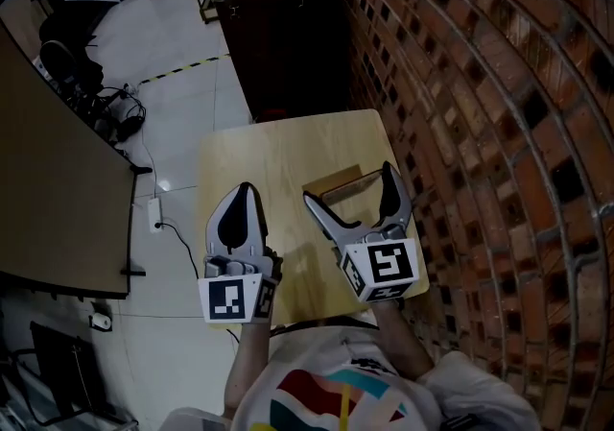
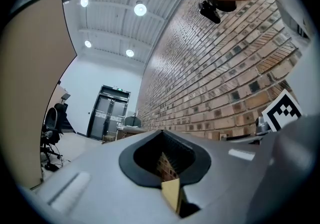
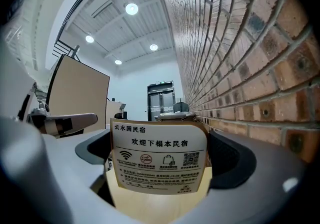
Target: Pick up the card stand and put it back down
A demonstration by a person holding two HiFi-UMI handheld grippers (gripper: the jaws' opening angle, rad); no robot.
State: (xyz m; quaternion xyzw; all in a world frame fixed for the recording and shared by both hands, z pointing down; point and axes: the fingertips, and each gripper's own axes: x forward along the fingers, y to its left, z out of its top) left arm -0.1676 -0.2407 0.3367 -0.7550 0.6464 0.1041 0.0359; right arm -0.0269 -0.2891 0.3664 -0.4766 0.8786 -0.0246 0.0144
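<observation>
The right gripper (image 1: 348,186) spreads its jaws wide around the tan printed card stand (image 3: 159,155), upright on the small pale wooden table (image 1: 278,146) (apparently squared up for a pinch). The left gripper (image 1: 244,191), jaws pressed together, waits empty alongside.

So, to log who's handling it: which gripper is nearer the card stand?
Right. The right gripper has the card stand between its jaws; the left gripper is off to the stand's left, jaws together, not touching it.

An office interior. Brick wall (image 1: 480,83), office chair (image 2: 50,130), partition panel (image 1: 48,189), glass double doors (image 2: 107,113) and ceiling downlights (image 2: 140,9) show it.
</observation>
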